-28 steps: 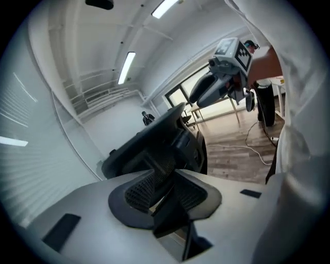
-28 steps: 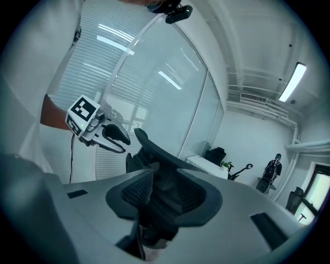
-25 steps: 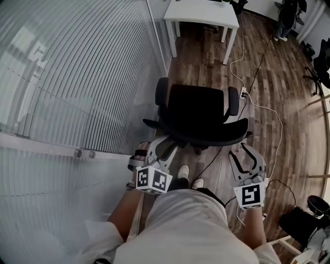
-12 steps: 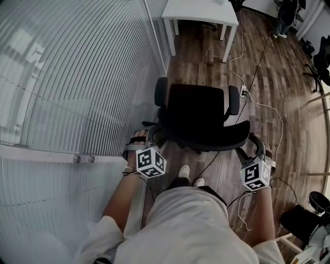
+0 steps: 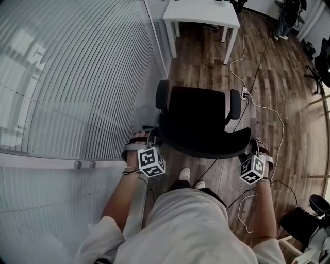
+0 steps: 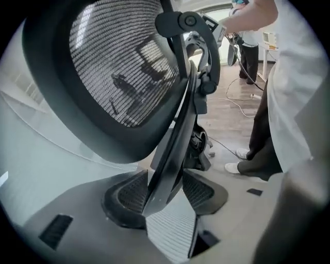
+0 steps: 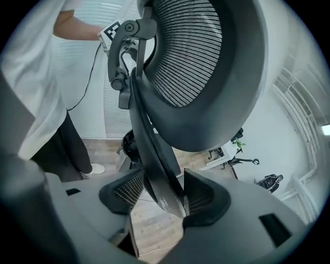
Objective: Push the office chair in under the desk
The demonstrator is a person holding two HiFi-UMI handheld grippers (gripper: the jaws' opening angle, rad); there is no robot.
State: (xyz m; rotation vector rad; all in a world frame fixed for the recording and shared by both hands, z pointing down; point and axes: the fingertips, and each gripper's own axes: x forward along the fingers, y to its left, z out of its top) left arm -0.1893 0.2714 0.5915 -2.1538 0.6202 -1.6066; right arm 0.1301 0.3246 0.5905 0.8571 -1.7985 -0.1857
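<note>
The black office chair (image 5: 198,118) stands on the wood floor, its seat facing the white desk (image 5: 203,13) at the top. Its curved backrest (image 5: 206,147) is nearest me. My left gripper (image 5: 149,135) is at the backrest's left end and my right gripper (image 5: 253,145) at its right end. In the left gripper view the backrest's frame edge (image 6: 172,144) runs between the left gripper's (image 6: 165,192) pads. In the right gripper view the frame edge (image 7: 149,154) crosses the right gripper's (image 7: 164,195) gap. Both pairs of jaws have just been opening and stand wide around the frame.
A glass wall with blinds (image 5: 77,77) runs along the left, close to the chair. A white cable (image 5: 260,105) and a power strip (image 5: 244,94) lie on the floor at the right. Another black chair (image 5: 304,221) sits at bottom right. My feet (image 5: 184,173) are just behind the chair.
Both grippers have moved forward and down from behind the chair to the two ends of the backrest. Their jaws now straddle its frame.
</note>
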